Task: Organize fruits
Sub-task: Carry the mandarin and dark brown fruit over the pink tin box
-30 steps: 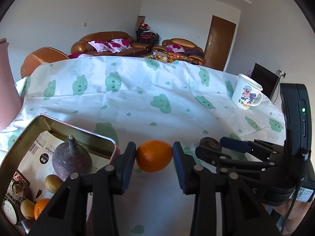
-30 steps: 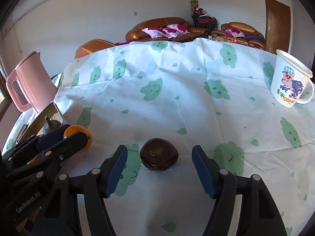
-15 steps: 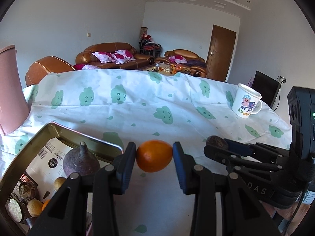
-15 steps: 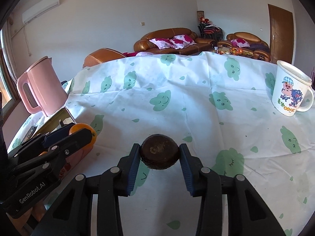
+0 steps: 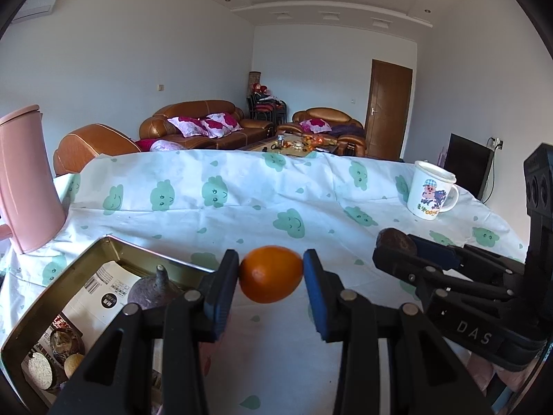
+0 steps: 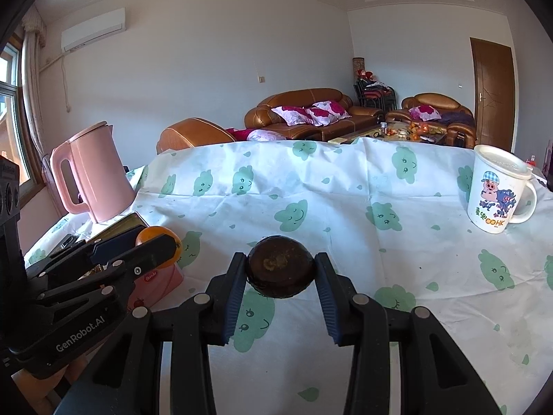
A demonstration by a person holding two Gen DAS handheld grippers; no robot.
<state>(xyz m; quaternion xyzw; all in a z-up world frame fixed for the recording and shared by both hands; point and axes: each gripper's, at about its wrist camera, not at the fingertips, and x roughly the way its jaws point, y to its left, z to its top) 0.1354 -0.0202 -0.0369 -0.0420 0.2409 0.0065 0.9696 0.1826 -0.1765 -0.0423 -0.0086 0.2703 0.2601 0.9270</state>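
My left gripper (image 5: 271,271) is shut on an orange (image 5: 270,283), held above the cloud-print tablecloth just right of an open gold tin (image 5: 114,243). The tin holds a purple, stemmed round fruit (image 5: 153,290) and small yellowish fruits (image 5: 74,363) over printed paper. My right gripper (image 6: 280,269) is shut on a dark brown round fruit (image 6: 280,276), which hangs clear of the cloth. In the left wrist view that brown fruit (image 5: 395,240) shows at the right. In the right wrist view the orange (image 6: 157,237) shows at the left, above the tin's pink side (image 6: 159,278).
A pink kettle (image 6: 91,176) stands at the table's far left, behind the tin. A white cartoon mug (image 6: 496,190) sits at the far right. The tablecloth (image 6: 345,207) stretches between them. Sofas and a door lie beyond the table.
The right gripper's jaws closed on the brown fruit and lifted it off the cloth. Both grippers rose and tipped upward, so more of the room shows. The orange stayed gripped.
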